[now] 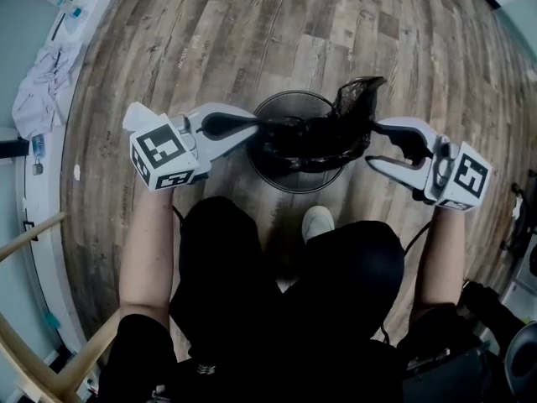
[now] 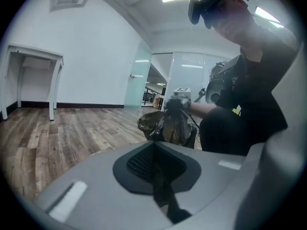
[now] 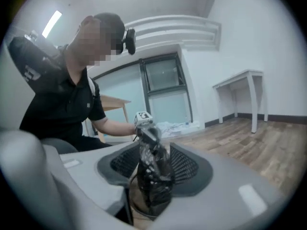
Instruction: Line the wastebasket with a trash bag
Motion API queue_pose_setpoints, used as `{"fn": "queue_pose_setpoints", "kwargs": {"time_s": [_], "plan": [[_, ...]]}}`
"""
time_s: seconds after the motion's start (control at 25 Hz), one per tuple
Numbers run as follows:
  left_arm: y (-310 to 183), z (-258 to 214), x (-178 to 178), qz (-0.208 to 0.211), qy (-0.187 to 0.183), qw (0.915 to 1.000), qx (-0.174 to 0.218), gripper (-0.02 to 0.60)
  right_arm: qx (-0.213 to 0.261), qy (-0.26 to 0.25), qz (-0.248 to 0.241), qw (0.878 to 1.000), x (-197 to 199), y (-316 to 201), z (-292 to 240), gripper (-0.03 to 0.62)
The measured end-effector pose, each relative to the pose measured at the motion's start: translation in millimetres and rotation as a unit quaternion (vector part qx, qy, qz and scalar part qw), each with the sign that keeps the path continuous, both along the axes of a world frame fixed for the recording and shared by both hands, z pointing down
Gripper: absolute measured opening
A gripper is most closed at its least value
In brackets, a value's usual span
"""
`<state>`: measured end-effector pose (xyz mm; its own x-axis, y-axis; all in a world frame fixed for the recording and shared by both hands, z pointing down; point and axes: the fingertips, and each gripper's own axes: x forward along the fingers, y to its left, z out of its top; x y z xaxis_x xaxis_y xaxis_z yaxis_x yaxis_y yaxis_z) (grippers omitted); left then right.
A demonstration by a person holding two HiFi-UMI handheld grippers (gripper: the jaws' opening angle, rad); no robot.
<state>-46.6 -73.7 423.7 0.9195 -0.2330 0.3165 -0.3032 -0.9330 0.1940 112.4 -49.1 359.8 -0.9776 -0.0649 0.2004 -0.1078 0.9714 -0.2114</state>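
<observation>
Stands upright on the plank floor [image 1: 252, 32], just beyond a white shoe [image 1: 317, 222]: a round mesh basket [image 1: 270, 107]. Holds, bunched inside, a black bag [image 1: 319, 137], glossy and crumpled, one flap standing up past the rim on the right. At the basket's left edge, the left gripper [image 1: 256, 126] — jaws pressed fully together on a thin strip of bag film, seen plainly in the left gripper view. At the right edge, the right gripper [image 1: 372, 143] — jaws apart at a middling width, the raised flap in the gap between them, clamped by neither pad. Both grippers roughly level, facing each other across the basket. Far off in the left gripper view, a white table [image 2: 36, 53] against the wall.
</observation>
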Motion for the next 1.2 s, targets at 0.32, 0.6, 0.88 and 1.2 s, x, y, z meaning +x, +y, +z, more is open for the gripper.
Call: {"fn": "queue_pose_setpoints", "kwargs": {"time_s": [0.32, 0.6, 0.88, 1.2], "plan": [[15.4, -15.8, 6.7, 0.031, -0.018, 0.999, 0.025, 0.008, 0.109, 0.151, 0.099, 0.978, 32.4, -99.2, 0.4, 0.189], [34.5, -23.8, 10.9, 0.06, -0.042, 0.9965, 0.041, 0.008, 0.057, 0.152, 0.036, 0.986, -9.5, -135.9, 18.6, 0.195], [27.8, -20.5, -7.4, 0.019, -0.039, 0.9984, 0.036, 0.008, -0.027, 0.286, -0.114, 0.951, -13.6, -103.0, 110.4, 0.311], [-3.1, 7.9, -52.4, -0.089, -0.045, 0.9944, 0.036, 0.008, 0.007, 0.232, -0.047, 0.971, -6.0, -92.0, 114.3, 0.003]]}}
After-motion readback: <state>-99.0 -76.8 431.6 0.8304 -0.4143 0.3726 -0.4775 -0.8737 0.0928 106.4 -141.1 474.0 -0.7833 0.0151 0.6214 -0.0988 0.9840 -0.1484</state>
